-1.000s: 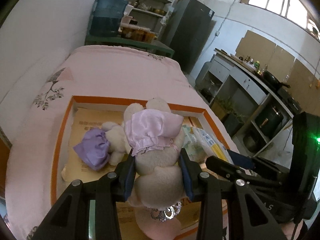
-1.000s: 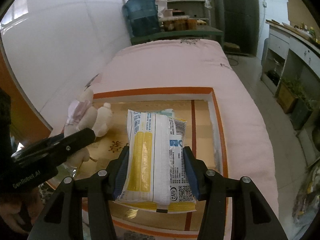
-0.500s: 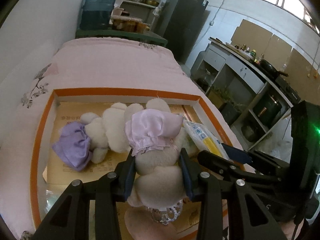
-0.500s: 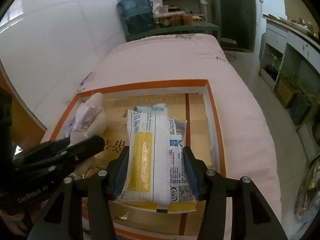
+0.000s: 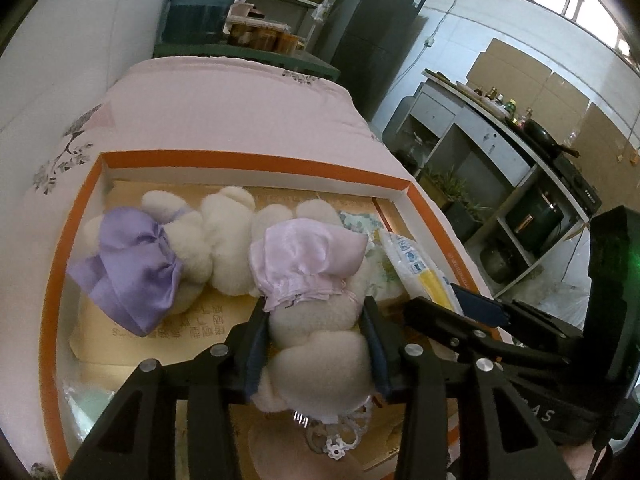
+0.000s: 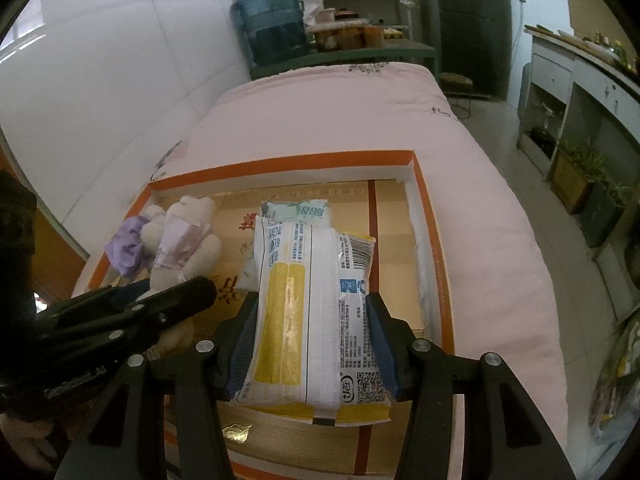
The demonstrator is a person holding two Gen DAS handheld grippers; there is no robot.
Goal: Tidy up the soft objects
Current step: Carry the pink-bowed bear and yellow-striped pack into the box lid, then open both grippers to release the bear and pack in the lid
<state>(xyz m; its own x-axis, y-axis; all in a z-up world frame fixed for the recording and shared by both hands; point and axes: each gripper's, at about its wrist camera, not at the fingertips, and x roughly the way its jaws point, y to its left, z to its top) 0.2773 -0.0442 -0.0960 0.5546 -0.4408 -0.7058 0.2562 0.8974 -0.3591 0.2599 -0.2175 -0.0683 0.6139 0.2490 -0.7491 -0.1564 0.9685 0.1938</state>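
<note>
The left gripper point(image 5: 316, 340) points steeply down over the near end of a shallow tray point(image 5: 256, 160). Between its dark, ribbed pads sits a fleecy cream plush toy point(image 5: 320, 344) in a shiny pale-pink satin bonnet point(image 5: 306, 260); the jaws have just been opening, yet both pads touch the toy's flanks, so it looks lightly held. A lacy trim hangs under the toy. Just to its right, the right gripper point(image 6: 314, 344), tilted down as steeply, pinches a flat, crinkly plastic pack point(image 6: 316, 304), white with a yellow band and printed labels, its jaws about half open and pressed on the pack's long edges. The tray is rectangular, with an orange rim and white inner walls, and is lined with tan printed cardboard. It holds a second fleecy toy point(image 5: 212, 248) wearing a glossy lilac cloth point(image 5: 128, 268), lying on the left just beside the held one, and a soft pale-green pack point(image 6: 298, 212) beyond the white pack. The tray rests on a smooth pink quilt point(image 6: 328, 112) with a flower print. Past the bed stands a blue water jug point(image 6: 272, 24) on a green shelf.
</note>
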